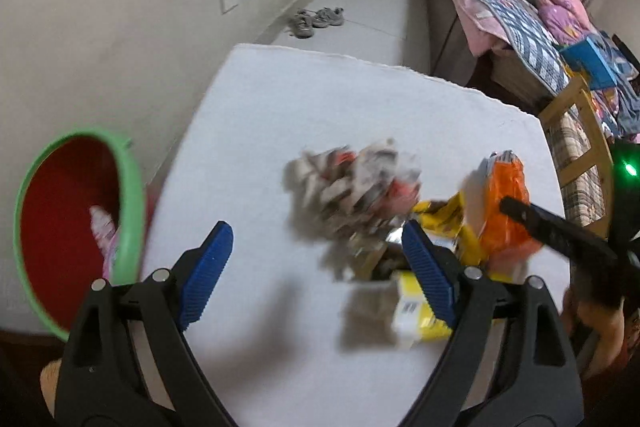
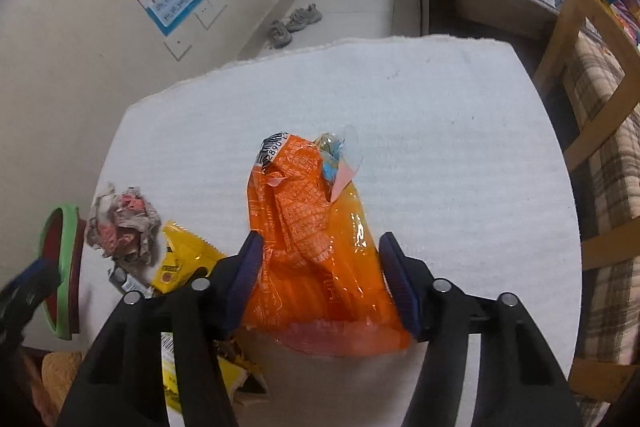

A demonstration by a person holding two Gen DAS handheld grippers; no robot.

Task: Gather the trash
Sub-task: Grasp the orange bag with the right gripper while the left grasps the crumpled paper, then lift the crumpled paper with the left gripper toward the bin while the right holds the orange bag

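On the surface [image 2: 440, 115], right gripper [image 2: 320, 279] jaws straddle the orange bag [image 2: 316, 227], apparently gripping it; left gripper [image 1: 316, 271] jaws open, empty.

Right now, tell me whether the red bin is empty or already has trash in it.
Not empty. In the left wrist view the red bin with the green rim holds a pink-and-white wrapper against its inner wall.

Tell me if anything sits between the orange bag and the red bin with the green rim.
Yes. The orange bag sits between the right gripper fingers; the crumpled paper and yellow wrappers lie on the table between it and the bin.
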